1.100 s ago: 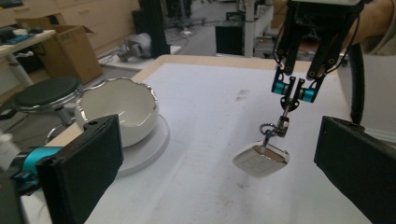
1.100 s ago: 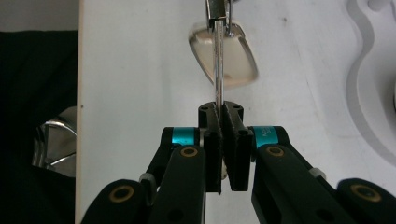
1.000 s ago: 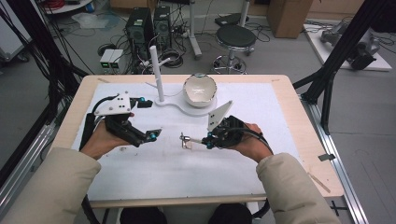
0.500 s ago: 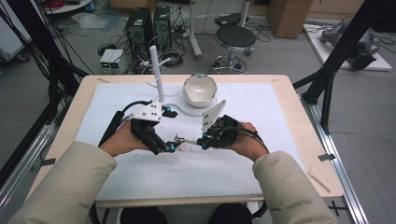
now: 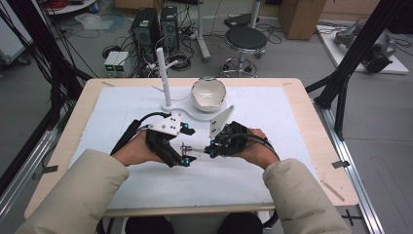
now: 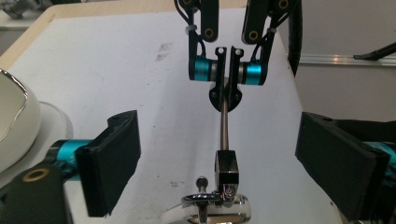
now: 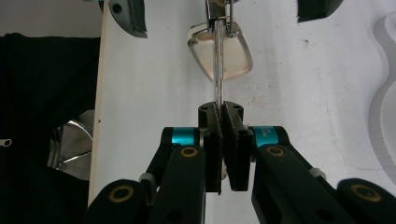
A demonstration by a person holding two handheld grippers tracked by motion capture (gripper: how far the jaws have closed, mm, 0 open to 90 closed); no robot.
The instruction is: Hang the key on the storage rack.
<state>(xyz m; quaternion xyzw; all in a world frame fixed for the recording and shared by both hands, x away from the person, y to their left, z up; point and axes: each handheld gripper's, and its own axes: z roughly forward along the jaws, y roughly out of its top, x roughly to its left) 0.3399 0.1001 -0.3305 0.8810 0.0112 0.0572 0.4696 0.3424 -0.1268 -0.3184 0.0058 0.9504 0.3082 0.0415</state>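
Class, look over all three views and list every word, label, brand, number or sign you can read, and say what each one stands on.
None can be read.
Small printing on the teal sleeve of the right gripper: too small and blurred to read.
The white bowl, the white stand and the left gripper: no lettering visible.

Black jaws, teal fittings, white table cover

The right gripper [image 7: 223, 140] has black jaws and arms with teal collars and brass-coloured pivots; the left gripper [image 6: 224, 154] matches, black pads with teal. Between them a shiny silver metal tool [image 7: 218, 51] gleams pale gold. The mat [image 5: 272, 122] is white, faintly speckled, on a light wood table [image 5: 316, 126]. At 12 o'clock stands a white bowl [image 5: 208, 93]. Sleeves [image 5: 73, 195] are beige.
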